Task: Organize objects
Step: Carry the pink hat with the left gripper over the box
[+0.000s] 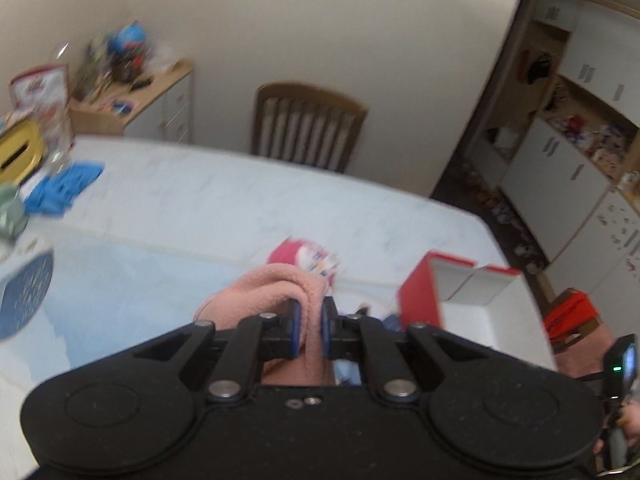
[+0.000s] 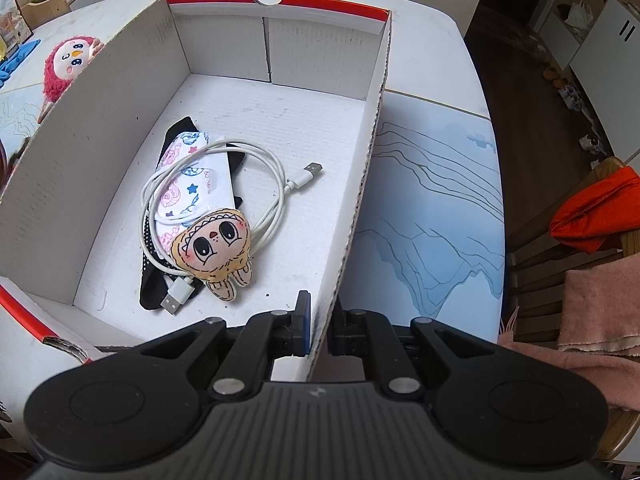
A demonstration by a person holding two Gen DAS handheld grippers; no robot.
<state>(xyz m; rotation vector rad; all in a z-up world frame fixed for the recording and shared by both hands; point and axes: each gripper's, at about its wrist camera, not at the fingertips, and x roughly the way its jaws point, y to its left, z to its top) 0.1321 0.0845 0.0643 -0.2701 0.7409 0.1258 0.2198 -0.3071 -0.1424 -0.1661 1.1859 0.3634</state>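
The left tongs (image 1: 308, 330) are clamped on a fold of fuzzy pink fabric (image 1: 276, 284), a soft, fleecy thing bunched between the blue pads and held above the worktop (image 1: 224, 196), whose surface is pale with faint marble veining. Just beyond it lies a shaggy pink plush doll (image 2: 66, 66) with a round white cartoon face, resting on the worktop beside the box's left wall. The right tongs (image 2: 319, 322) are closed on the thin cardboard side wall of the box (image 2: 356, 184), one finger inside and one outside. That box is a shallow rectangular carton, white and ribbed inside with red edges; in it lie a coiled white USB cable (image 2: 224, 200), a flat printed pouch (image 2: 192, 184) with stars and swirls on top of a black dotted cloth (image 2: 154, 284), and a small tan plush figure (image 2: 214, 246) with large drawn eyes (all near the left side of the floor). A light-blue mat (image 2: 432, 216) with contour-like lines covers part of the worktop. A slatted wooden chair (image 1: 306, 128) stands at the far edge against a cream wall, and blue gloves (image 1: 64, 190) lie crumpled far left.
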